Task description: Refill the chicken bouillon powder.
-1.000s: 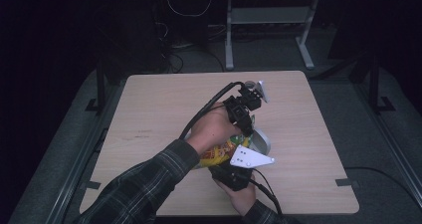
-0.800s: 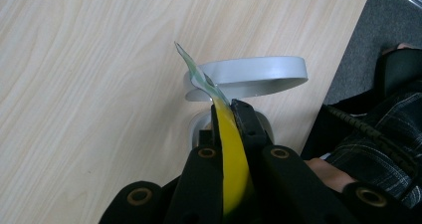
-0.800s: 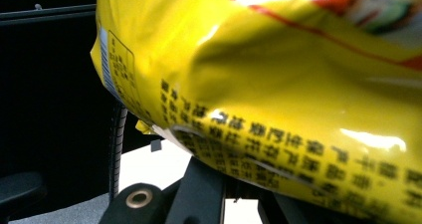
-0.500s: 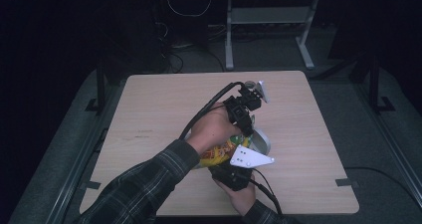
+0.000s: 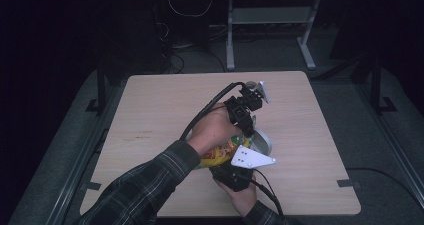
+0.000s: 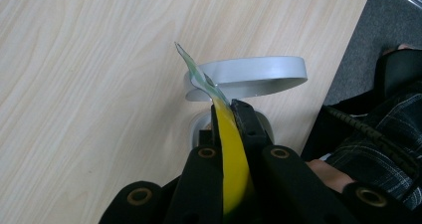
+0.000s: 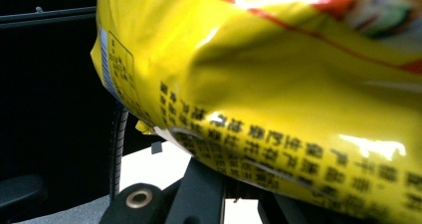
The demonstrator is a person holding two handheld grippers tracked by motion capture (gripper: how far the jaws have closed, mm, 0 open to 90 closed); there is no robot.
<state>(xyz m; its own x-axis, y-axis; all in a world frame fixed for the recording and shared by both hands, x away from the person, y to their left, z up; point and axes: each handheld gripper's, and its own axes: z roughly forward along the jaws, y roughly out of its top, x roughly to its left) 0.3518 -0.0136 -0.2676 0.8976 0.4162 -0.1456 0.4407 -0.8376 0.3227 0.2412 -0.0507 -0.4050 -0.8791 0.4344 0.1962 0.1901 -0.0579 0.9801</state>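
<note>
Nothing had shifted since a second earlier: our left gripper (image 6: 226,117) and right gripper (image 5: 235,172) both stayed clenched on the bag (image 7: 278,84), held above the bowl (image 6: 249,77), apparently ready to tear.

A pale wooden table (image 5: 160,110) stands on grey carpet (image 5: 385,150) in a dark room

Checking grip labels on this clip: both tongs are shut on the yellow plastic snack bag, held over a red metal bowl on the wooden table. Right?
Not quite: the bowl is not red. The left gripper view shows a grey metal bowl beyond the left tongs, which pinch the yellow plastic snack bag. The rest holds: the right tongs grip it too, over the wooden table.
</note>
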